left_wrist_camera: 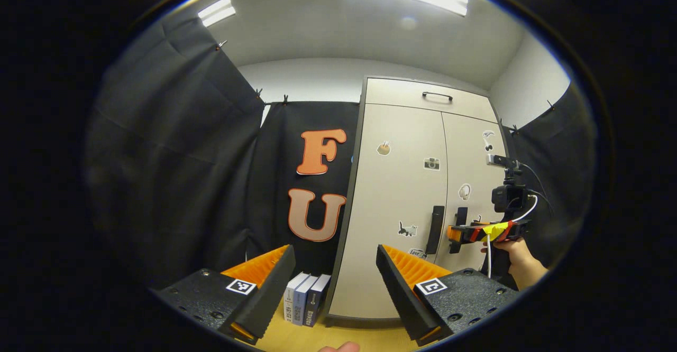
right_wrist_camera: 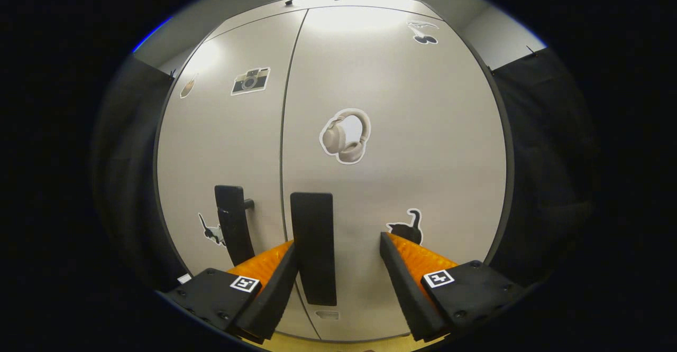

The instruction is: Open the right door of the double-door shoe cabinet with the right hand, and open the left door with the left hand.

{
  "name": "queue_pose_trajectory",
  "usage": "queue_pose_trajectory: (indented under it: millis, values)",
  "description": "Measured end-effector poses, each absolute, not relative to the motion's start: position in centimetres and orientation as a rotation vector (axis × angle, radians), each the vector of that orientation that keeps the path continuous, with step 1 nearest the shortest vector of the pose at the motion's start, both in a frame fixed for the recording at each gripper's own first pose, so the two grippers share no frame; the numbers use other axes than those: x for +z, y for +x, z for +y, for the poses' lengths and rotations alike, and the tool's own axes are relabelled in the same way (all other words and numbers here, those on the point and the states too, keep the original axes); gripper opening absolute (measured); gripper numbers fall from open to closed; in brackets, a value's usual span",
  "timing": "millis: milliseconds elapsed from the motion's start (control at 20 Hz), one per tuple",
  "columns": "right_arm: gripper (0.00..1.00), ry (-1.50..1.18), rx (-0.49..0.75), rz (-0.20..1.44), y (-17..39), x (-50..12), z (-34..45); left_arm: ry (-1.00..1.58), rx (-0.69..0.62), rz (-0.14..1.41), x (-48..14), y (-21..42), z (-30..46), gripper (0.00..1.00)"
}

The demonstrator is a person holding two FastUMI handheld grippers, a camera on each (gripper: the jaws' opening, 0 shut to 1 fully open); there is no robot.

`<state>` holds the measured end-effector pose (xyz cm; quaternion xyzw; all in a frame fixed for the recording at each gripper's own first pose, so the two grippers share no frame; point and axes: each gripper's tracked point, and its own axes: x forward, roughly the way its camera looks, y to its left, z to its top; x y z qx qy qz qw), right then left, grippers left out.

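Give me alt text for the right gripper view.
The open right gripper sits close to the shut cabinet, the right door's handle between its fingers, nearer one. The left door's handle stands beside it among stickers.

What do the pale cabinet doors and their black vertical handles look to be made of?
Pale cabinet doors: probably laminated board with a satin finish, since ceiling light leaves only soft glare. Black vertical handles: matte plastic or coated metal; they show no glint, so which one is unclear.

At the right of my left gripper view, my right gripper [left_wrist_camera: 454,233] carries yellow-and-red tape, a white cable and a black camera mount; square coded tags sit on my left gripper [left_wrist_camera: 336,267] near the bottom.
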<state>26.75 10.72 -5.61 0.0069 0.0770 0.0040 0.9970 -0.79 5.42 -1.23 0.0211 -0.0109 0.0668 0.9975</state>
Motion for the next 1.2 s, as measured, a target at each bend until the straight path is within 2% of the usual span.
queue_pose_trajectory:
  millis: [300, 400, 450, 600, 650, 700, 750, 800, 850, 900, 950, 1000, 1200]
  values:
    - [0.93, -0.008, -0.032, 0.143, 27.0, -5.8, 10.7, 0.046, 0.141, -0.017, -1.4, -1.4, 5.7, 0.94]
    - [0.92, -0.004, -0.031, 0.144, 26.9, -5.8, 10.8, 0.046, 0.143, -0.014, -1.4, -1.6, 5.9, 0.94]
    - [0.89, -0.007, -0.031, 0.141, 27.0, -5.8, 10.8, 0.046, 0.144, -0.015, -1.3, -1.7, 6.1, 0.94]
    - [0.89, -0.013, -0.02, 0.137, 27.0, -5.9, 11.1, 0.049, 0.15, -0.016, -1.1, -2.2, 6.4, 0.94]
    - [0.8, -0.011, -0.012, 0.136, 26.9, -6.0, 11.4, 0.049, 0.149, -0.016, -1.1, -2.4, 6.4, 0.94]
    - [0.78, 0.0, 0.022, 0.14, 26.9, -6.1, 12.4, 0.049, 0.147, -0.017, -1.0, -2.5, 6.4, 0.95]
    - [0.7, 0.01, 0.045, 0.147, 27.1, -6.5, 13.0, 0.051, 0.146, -0.018, -1.0, -2.8, 6.4, 0.94]
    - [0.37, 0.006, 0.053, 0.126, 26.9, -6.0, 13.0, 0.054, 0.146, -0.018, -0.9, -3.1, 6.4, 0.94]
    - [0.38, 0.007, 0.073, 0.151, 26.8, -6.5, 13.0, 0.056, 0.148, -0.018, -0.9, -3.2, 6.5, 0.95]
    - [0.31, 0.02, 0.083, 0.151, 27.0, -6.3, 13.1, 0.053, 0.147, -0.019, -0.9, -3.3, 6.5, 0.94]
    - [0.38, 0.037, 0.092, 0.176, 26.9, -6.5, 13.0, 0.047, 0.147, -0.018, -0.8, -3.5, 6.5, 0.94]
    - [0.23, 0.045, 0.098, 0.175, 26.8, -6.4, 13.1, 0.041, 0.148, -0.017, -0.8, -3.7, 6.4, 0.94]
    - [0.23, 0.029, 0.122, 0.165, 26.2, -6.3, 13.1, 0.05, 0.162, -0.016, -0.8, -4.4, 6.8, 0.94]
